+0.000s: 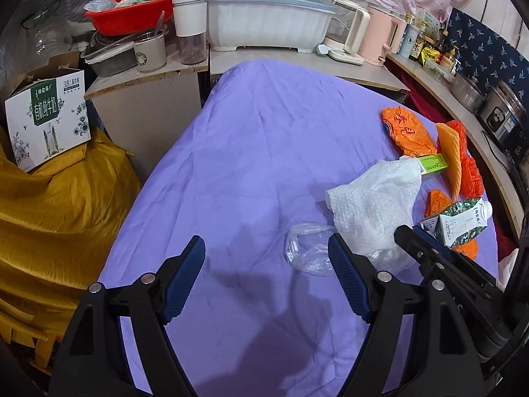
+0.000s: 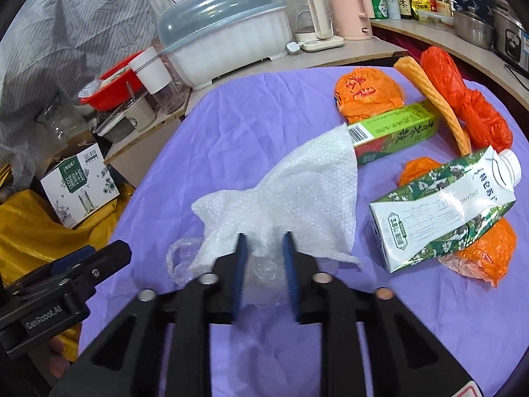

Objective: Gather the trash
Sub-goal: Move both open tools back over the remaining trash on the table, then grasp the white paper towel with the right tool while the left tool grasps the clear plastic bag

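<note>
On the purple-covered desk [image 2: 251,122], toward its right side, the trash sits in a loose heap: white paper towel [image 2: 284,192] draped w/ one corner over the end of a green carton box [image 2: 396,132], clear plastic bag [image 2: 264,274] under the towel's near edge, milk carton [image 2: 443,211] lying on its side just right of the towel, resting on orange plastic wrappers [image 2: 367,94], plus an orange foam net [image 2: 433,99] and red bag [image 2: 463,99] near the far right edge. Right gripper [image 2: 264,236] has its tongs closed down narrow on the clear plastic bag and towel edge. Left gripper [image 1: 266,248], tongs wide apart, hovers over bare cloth just left of the bag, holding nothing. Milk box [image 1: 46,119] sits off the desk's left edge on yellow cloth [image 1: 49,198].
</note>
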`<state>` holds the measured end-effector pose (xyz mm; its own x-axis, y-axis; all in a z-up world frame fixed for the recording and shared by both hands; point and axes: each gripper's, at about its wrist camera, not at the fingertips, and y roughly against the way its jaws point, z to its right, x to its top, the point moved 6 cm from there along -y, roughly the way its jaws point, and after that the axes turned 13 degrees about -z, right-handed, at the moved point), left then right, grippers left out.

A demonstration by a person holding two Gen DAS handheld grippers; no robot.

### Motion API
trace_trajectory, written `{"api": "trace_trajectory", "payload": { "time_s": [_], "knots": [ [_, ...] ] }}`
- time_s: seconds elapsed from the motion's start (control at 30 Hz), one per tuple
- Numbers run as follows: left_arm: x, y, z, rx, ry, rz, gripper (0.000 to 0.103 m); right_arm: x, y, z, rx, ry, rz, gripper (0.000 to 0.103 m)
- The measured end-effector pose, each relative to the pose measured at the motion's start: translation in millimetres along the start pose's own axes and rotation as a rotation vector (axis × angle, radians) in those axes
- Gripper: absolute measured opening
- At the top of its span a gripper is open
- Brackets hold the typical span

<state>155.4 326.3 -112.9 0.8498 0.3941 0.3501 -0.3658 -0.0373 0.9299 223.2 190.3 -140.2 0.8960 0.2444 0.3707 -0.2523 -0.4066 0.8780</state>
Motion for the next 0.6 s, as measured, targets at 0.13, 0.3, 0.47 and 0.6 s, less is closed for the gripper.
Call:
{"api": "trace_trajectory", "payload": {
  "time_s": [0.13, 0.3, 0.47, 0.6],
  "knots": [
    [-2, 0, 11, -0.020, -0.024, -0.003, 0.073, 0, 22, 14, -0.008, -0.027, 0.053, 0.003],
    [-8, 1, 36, -0.071, -0.079, -0.011, 0.077, 2, 55, 34, 0.008, -0.078, 0.111, 0.002],
    [-26, 5, 71, -0.136, -0.151, -0.023, 0.081, -9, 82, 56, 0.033, -0.144, 0.141, 0.002],
    [-44, 8, 102, -0.195, -0.217, -0.041, 0.081, -22, 96, 66, 0.024, -0.173, 0.157, 0.002]
  ]
}}
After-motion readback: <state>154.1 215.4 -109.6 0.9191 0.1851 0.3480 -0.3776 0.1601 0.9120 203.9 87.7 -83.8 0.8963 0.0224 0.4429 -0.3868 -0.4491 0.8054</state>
